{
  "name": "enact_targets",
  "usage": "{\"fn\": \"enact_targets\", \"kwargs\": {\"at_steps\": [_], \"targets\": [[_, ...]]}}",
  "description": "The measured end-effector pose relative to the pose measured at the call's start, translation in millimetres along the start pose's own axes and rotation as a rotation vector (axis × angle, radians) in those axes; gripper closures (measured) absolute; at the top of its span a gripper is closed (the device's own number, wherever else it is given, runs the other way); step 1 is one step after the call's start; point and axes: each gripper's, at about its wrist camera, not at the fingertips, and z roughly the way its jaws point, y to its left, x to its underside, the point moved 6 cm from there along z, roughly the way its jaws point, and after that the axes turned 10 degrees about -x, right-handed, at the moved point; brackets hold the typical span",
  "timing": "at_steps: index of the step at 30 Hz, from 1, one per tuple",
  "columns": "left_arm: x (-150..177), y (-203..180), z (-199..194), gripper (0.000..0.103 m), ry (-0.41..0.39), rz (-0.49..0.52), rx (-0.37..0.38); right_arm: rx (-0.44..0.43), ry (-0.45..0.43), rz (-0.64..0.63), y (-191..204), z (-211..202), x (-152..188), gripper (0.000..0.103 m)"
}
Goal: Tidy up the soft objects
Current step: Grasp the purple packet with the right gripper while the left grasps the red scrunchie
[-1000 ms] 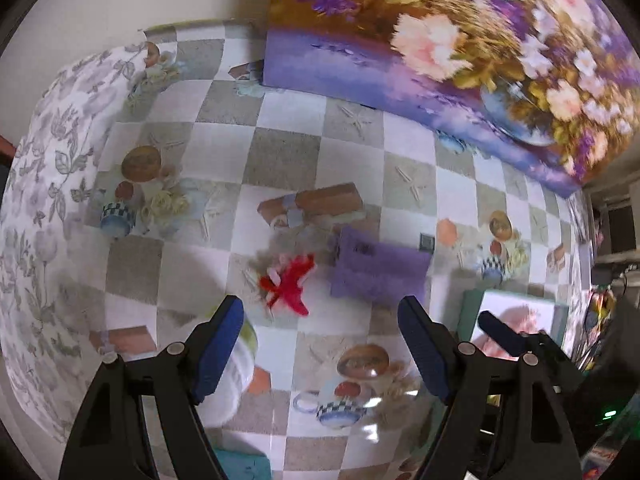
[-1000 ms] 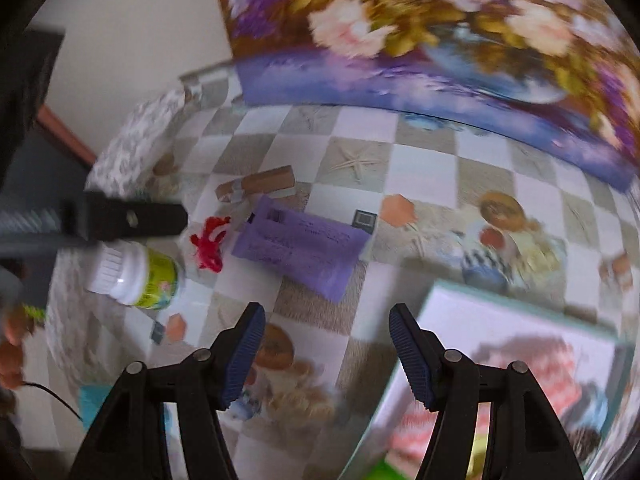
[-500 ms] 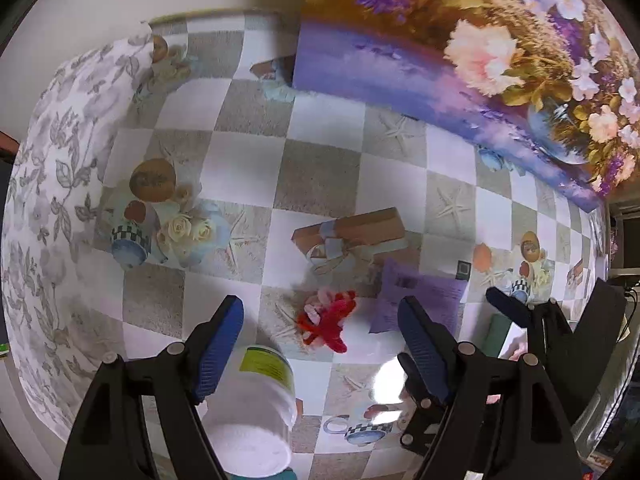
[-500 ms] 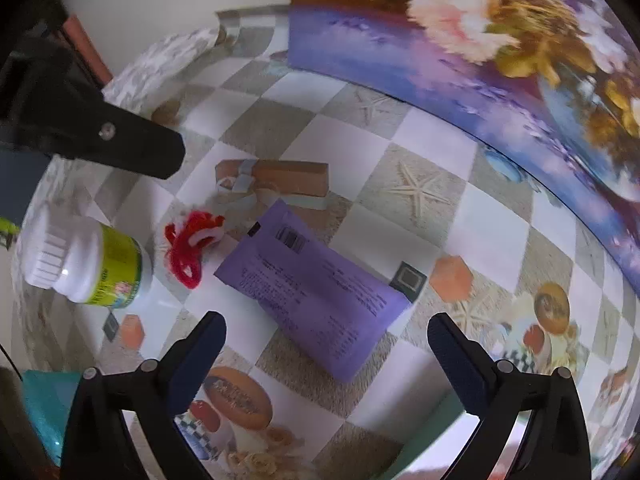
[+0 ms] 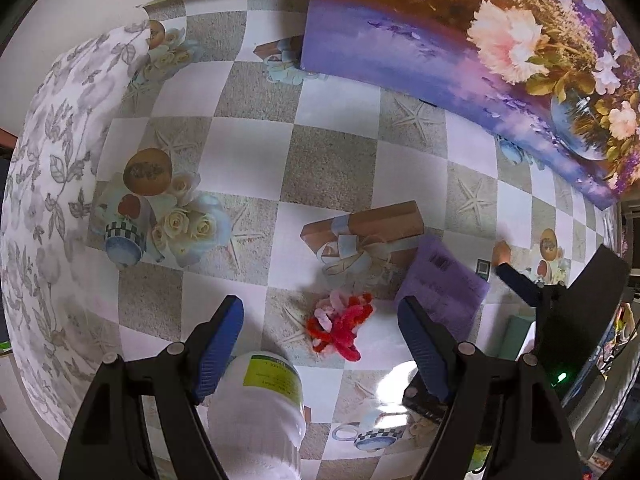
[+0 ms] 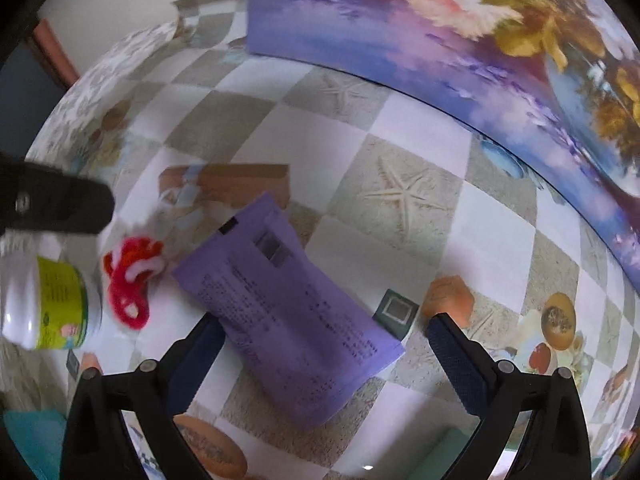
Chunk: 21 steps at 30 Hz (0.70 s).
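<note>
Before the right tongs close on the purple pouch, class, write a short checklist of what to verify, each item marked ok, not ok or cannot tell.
1. Right tongs open, just widened: ok.
2. Purple pouch between its fingers: ok.
3. Pouch lying flat on the tablecloth: ok.
4. Red pipe-cleaner toy outside the fingers: ok.
5. Left tongs and bottle away from the pouch: ok.
6. Fingertips low enough to grip: cannot tell.
</note>
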Motion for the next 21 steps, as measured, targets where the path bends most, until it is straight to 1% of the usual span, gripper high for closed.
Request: {"fn": "enact_targets", "kwargs": {"at_steps": [5, 7, 9, 10, 12, 17, 21], "targets": [[-1, -13, 9, 0.023, 0.012, 0.032, -0.045, 0.012, -0.016, 0.067, -21, -4, -1, 0.002], [-1, -17, 12, 0.023, 0.015, 0.043, -0.061, 0.013, -0.026, 0.086, -28, -6, -1, 0.008], [0, -21, 18, 0.023, 0.027, 0.053, -0.074, 0.016, -0.028, 0.096, -36, -8, -3, 0.019], [0, -24, 20, 0.023, 0.032, 0.06, -0.08, 0.017, -0.029, 0.102, -39, -10, -4, 0.022], [1, -30, 25, 0.023, 0.037, 0.085, -0.101, 0.016, -0.032, 0.112, -44, -14, -2, 0.032], [4, -47, 38, 0.023, 0.053, 0.152, -0.178, -0.011, -0.031, 0.131, -54, -16, -2, 0.039], [6, -58, 46, 0.026, 0.059, 0.181, -0.2, -0.025, -0.017, 0.144, -60, -23, 3, 0.042]]}}
